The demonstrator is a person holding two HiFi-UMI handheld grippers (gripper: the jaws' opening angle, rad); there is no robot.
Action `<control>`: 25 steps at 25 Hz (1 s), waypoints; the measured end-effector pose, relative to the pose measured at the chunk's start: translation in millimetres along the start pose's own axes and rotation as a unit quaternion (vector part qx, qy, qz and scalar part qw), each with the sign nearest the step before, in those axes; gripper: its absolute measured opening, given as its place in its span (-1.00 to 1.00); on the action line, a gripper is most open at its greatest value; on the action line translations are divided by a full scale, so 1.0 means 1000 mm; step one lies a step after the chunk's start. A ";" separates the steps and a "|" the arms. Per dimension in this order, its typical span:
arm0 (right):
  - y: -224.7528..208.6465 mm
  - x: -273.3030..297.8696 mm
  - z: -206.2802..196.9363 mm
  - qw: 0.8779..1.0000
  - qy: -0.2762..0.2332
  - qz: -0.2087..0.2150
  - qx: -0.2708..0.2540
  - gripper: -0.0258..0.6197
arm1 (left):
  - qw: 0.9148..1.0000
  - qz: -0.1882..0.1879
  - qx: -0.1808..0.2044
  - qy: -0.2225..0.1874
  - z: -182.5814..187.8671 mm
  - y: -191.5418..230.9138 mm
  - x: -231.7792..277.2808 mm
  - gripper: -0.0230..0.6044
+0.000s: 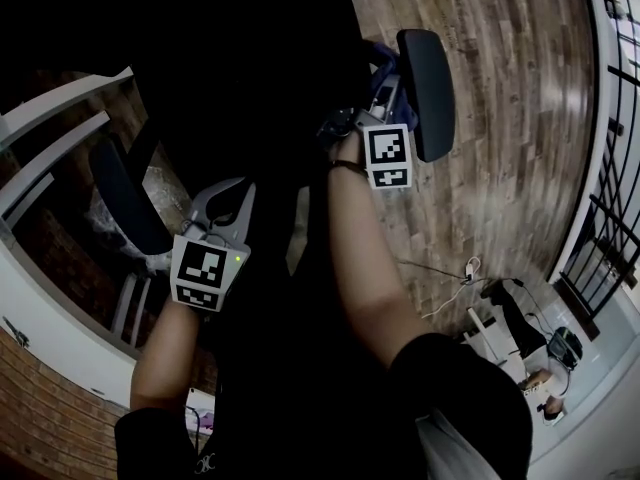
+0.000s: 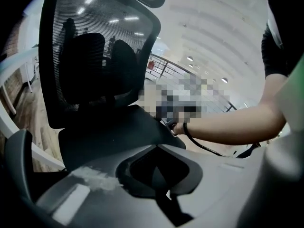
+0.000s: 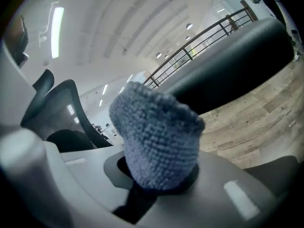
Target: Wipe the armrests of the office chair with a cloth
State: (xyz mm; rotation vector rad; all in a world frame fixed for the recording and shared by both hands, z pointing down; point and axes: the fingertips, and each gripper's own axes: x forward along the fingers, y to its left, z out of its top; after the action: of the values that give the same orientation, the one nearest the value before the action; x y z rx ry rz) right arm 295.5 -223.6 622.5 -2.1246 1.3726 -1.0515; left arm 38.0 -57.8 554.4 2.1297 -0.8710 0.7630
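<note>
The cloth [image 3: 156,137], a blue-grey knitted wad, stands bunched up out of the right gripper [image 3: 159,175], whose grey jaws are clamped on its lower end. Behind the wad's top lies the black armrest [image 3: 237,56], a long padded bar slanting up to the right; the two overlap in the right gripper view, and whether they touch cannot be told there. The head view shows the same pair from above: the armrest [image 1: 427,88] is a dark oblong pad on the chair's right side, the right gripper [image 1: 372,118] sits just beside its inner edge, and only a scrap of blue cloth [image 1: 382,88] peeks out between them. The chair itself is little more than a black mass from above, whereas the left gripper view makes out its mesh backrest [image 2: 95,56] and dark seat [image 2: 118,132], with the person's right hand [image 2: 176,127] reaching past the seat's far edge. The left gripper [image 2: 159,167] has its jaws drawn together with nothing between them; from above, the left gripper [image 1: 228,203] hangs near the chair's other armrest [image 1: 128,196], without touching it. Wood-plank floor [image 1: 500,118] lies around the chair, and a dark railing [image 3: 209,32] runs behind the armrest.
</note>
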 end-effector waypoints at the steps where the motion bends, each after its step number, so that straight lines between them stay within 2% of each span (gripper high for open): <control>1: -0.001 0.002 -0.001 1.000 0.001 -0.002 -0.003 -0.73 | 1.000 0.000 0.000 0.000 0.000 0.000 0.000 -0.91; 5: -0.016 0.011 -0.016 1.000 0.017 -0.014 -0.016 -0.73 | 1.000 -0.001 -0.004 -0.002 -0.007 0.001 -0.001 -0.91; 10: -0.042 0.035 -0.047 0.997 0.066 -0.034 -0.028 -0.73 | 1.000 -0.001 -0.010 0.004 -0.018 0.008 0.002 -0.91; 13: -0.055 0.048 -0.064 0.994 0.092 -0.050 -0.010 -0.73 | 1.000 -0.001 -0.012 0.008 -0.021 0.010 0.002 -0.91; 16: -0.056 0.054 -0.071 0.993 0.097 -0.061 0.003 -0.73 | 1.000 0.000 -0.013 0.008 -0.023 0.012 0.000 -0.91; 21: -0.043 0.043 -0.058 0.994 0.091 -0.055 0.026 -0.73 | 1.000 0.003 -0.008 -0.003 -0.010 0.008 -0.006 -0.91; 25: -0.013 0.023 -0.029 0.997 0.065 -0.028 0.024 -0.73 | 1.000 0.007 -0.006 -0.017 0.008 0.003 -0.016 -0.91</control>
State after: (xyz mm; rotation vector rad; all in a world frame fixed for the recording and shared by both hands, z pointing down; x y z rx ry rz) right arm 286.8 -236.1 658.3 -2.1032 1.3400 -1.2517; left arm 28.4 -59.8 539.0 2.1351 -0.9062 0.7279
